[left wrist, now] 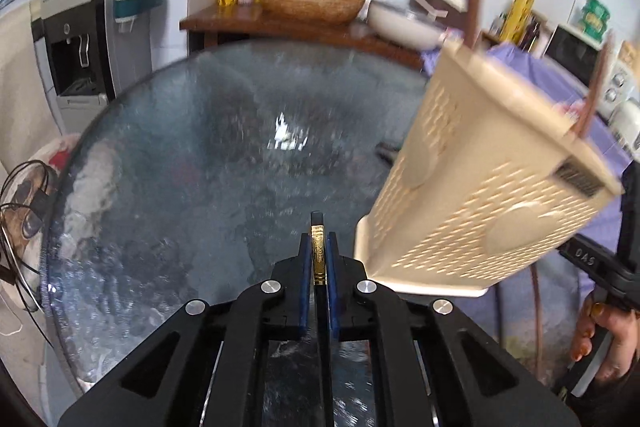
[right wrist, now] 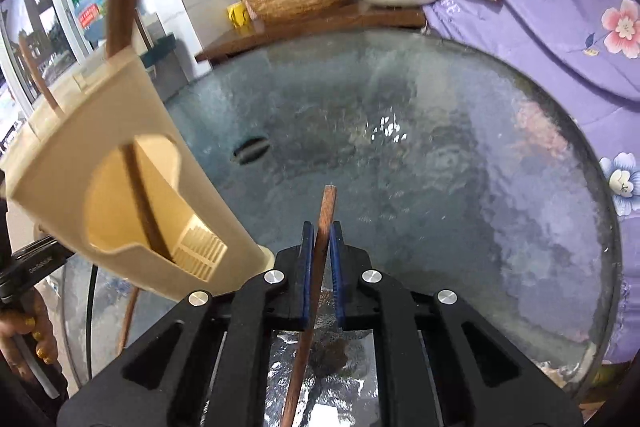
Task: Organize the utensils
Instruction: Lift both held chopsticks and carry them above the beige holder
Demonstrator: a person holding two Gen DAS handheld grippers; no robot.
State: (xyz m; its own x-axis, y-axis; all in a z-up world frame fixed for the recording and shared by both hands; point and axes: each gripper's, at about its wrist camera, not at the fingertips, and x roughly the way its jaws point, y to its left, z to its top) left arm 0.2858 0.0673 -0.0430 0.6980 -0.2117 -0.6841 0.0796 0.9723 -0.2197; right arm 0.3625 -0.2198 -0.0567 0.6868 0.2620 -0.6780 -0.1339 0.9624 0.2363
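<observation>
Gold-banded utensil in left claw; right claw grips chopstick.

Left gripper: jaws nearly closed, pinching a thin gold-banded stick.
Right gripper: jaws clamped on a brown stick.

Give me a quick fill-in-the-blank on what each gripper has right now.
1. The left gripper is shut on a black-and-____ utensil handle.
2. The right gripper is shut on a ____ stick.
3. The beige holder hangs tilted above the ____ table.

Missing words: gold; wooden; glass
</observation>
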